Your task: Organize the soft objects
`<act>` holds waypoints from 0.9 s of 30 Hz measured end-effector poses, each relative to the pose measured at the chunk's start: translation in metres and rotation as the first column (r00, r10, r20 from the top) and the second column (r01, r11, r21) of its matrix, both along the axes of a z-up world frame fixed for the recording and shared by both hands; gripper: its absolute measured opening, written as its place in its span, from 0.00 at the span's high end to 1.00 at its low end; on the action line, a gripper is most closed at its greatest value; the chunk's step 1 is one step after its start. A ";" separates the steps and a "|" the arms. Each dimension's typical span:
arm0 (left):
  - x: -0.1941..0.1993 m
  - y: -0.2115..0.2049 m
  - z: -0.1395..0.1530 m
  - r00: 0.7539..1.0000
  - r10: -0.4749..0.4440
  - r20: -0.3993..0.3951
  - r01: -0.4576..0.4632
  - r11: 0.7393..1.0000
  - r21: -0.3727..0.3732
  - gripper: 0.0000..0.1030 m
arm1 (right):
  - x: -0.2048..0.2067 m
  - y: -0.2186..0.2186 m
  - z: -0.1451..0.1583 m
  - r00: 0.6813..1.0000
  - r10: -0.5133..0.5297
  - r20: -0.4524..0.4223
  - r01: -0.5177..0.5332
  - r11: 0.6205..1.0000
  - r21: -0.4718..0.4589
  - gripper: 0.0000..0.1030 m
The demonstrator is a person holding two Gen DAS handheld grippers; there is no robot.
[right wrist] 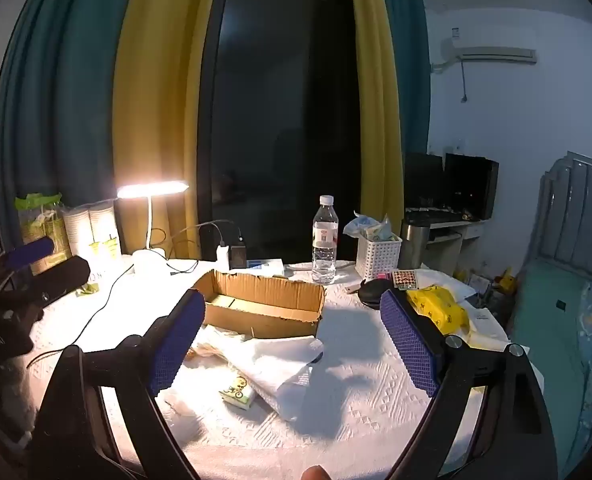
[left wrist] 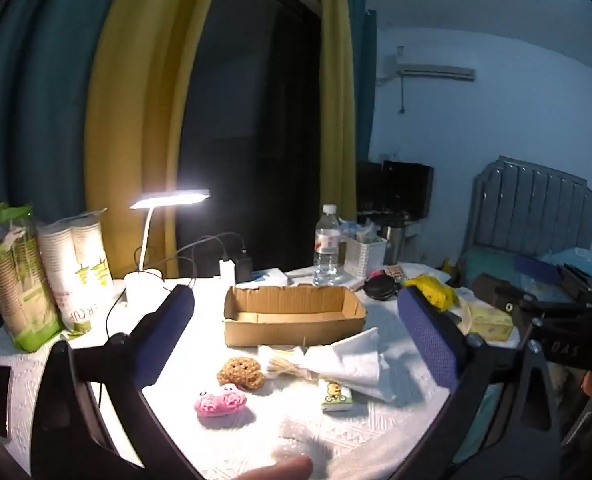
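Observation:
An open cardboard box (left wrist: 292,314) (right wrist: 262,304) stands mid-table. In front of it lie a brown sponge (left wrist: 241,372), a pink knitted toy (left wrist: 220,400), a small tissue pack with a cartoon (left wrist: 337,396) (right wrist: 238,390), white tissue paper (left wrist: 351,360) (right wrist: 280,364) and a bundle of cotton swabs (left wrist: 282,362). My left gripper (left wrist: 296,340) is open and empty above these items. My right gripper (right wrist: 292,340) is open and empty above the tissue paper. The left gripper also shows at the left edge of the right wrist view (right wrist: 36,276).
A lit desk lamp (left wrist: 168,200) (right wrist: 152,190), stacked paper cups (left wrist: 76,268), a water bottle (left wrist: 327,246) (right wrist: 324,240), a white basket (right wrist: 377,256), a yellow packet (left wrist: 433,290) (right wrist: 439,306), a charger and cables (right wrist: 232,254) stand around the table. A bed (left wrist: 535,248) is to the right.

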State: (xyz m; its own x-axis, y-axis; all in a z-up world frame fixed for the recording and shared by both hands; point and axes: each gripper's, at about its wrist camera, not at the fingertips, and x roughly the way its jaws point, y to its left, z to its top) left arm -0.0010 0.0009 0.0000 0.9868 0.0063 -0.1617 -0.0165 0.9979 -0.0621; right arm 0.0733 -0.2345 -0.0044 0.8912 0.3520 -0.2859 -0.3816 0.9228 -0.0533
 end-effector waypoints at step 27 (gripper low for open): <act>-0.002 -0.005 -0.003 0.998 0.003 -0.069 -0.005 1.000 -0.031 0.01 | 0.001 -0.005 -0.002 1.000 -0.003 -0.029 0.004 0.999 0.047 0.11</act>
State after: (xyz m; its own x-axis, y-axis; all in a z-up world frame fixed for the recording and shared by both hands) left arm -0.0030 -0.0040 -0.0025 0.9734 0.0042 -0.2291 -0.0258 0.9955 -0.0914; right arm 0.0738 -0.2399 -0.0061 0.8841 0.3625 -0.2950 -0.3789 0.9254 0.0016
